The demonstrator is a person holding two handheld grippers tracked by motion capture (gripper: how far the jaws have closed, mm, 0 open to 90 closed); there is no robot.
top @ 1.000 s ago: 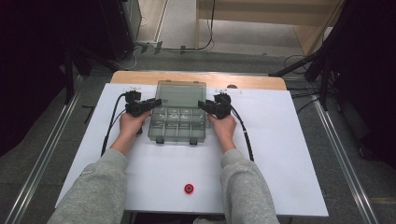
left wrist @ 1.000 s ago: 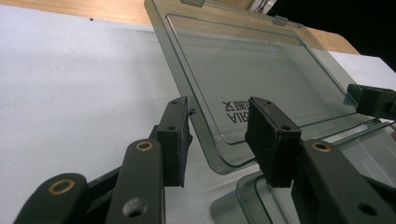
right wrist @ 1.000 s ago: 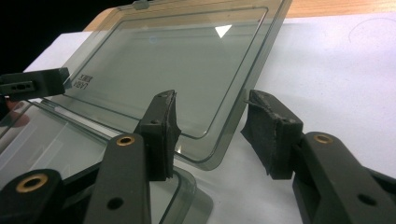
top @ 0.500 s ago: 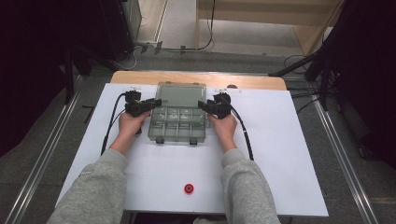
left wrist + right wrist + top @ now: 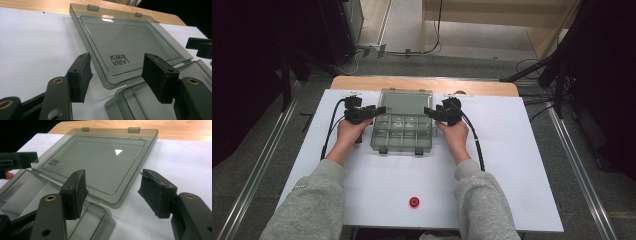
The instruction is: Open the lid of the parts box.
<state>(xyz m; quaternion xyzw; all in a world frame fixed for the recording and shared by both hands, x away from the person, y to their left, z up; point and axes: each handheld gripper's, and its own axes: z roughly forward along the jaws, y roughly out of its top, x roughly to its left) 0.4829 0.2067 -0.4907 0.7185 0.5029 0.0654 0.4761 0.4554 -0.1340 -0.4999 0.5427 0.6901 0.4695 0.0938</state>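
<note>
A clear plastic compartment box (image 5: 401, 135) sits open mid-table, its lid (image 5: 407, 102) laid flat toward the far edge. My left gripper (image 5: 379, 110) is at the box's left hinge corner and my right gripper (image 5: 429, 111) at the right one. In the left gripper view the left gripper (image 5: 117, 75) is open, with the lid's (image 5: 125, 42) near corner lying between and below the pads, untouched. The right gripper (image 5: 115, 192) stands the same over the lid's (image 5: 100, 160) other corner. Both pairs of jaws have just been opening, and neither holds anything.
A small red round object (image 5: 414, 202) lies near the table's front edge between the forearms. The white tabletop (image 5: 522, 165) ends in a wooden strip (image 5: 422, 84) at the far side. Cables trail from both grippers back along the hands.
Both hands stay at the box's sides and the lid lies flat as before. The jaws look slightly wider apart.
</note>
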